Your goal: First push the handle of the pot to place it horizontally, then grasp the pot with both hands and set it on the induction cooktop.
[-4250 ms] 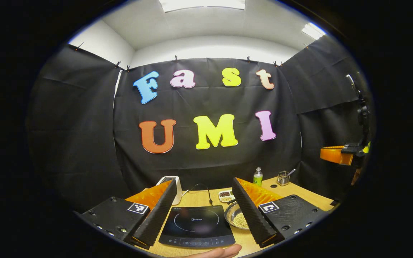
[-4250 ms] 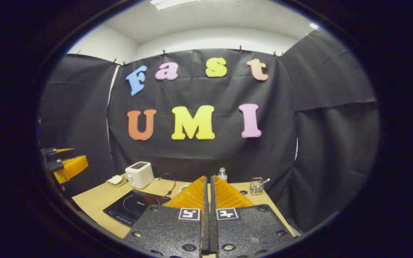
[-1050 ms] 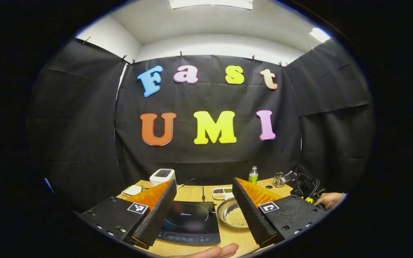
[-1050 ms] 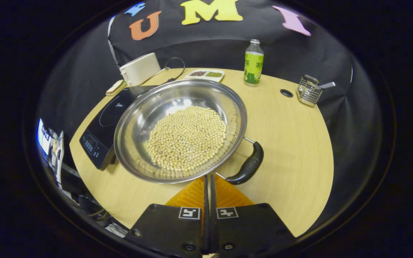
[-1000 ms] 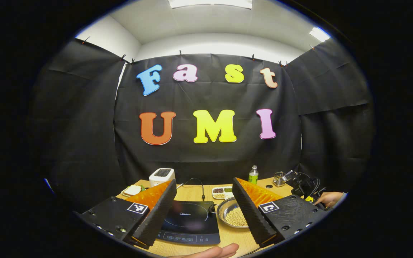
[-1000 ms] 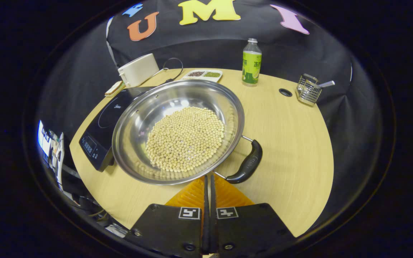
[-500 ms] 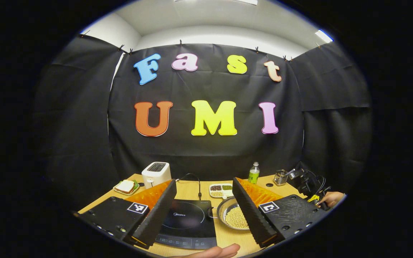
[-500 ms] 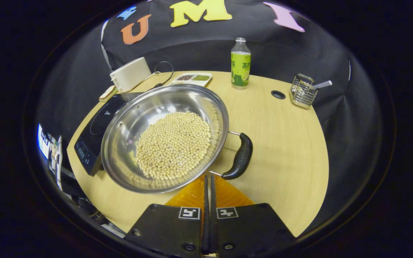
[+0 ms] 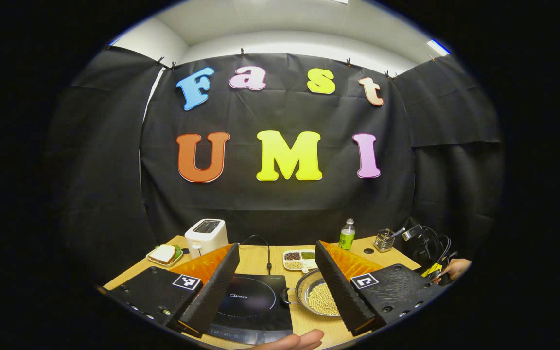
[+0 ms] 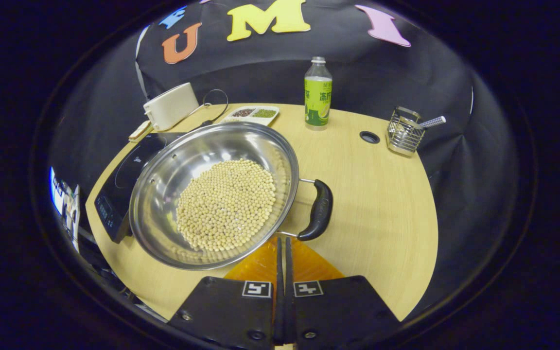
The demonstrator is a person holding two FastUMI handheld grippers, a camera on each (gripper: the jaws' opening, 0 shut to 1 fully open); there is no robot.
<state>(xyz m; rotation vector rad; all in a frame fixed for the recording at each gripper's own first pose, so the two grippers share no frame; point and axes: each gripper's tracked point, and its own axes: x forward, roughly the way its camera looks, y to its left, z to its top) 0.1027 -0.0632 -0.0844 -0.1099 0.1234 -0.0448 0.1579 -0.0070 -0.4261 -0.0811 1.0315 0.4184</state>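
On table: pot [image 10: 212, 194] of beans beside induction cooktop [image 10: 129, 180], overlapping its edge.
Right gripper [image 10: 282, 243]: jaws together, tips just beside black handle [image 10: 320, 210].
Left gripper [image 9: 277, 253]: jaws wide apart, pot well beyond.

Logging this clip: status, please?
Right gripper shut, tips at the black handle. Left gripper open, holding nothing. Pot of beans beside the cooktop, not on it. Path clear.

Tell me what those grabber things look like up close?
Each has two black textured plates with a small black-and-white square marker on each. The left gripper has black ridged pads backed with orange, like wedges. The right gripper has ridged orange fingers.
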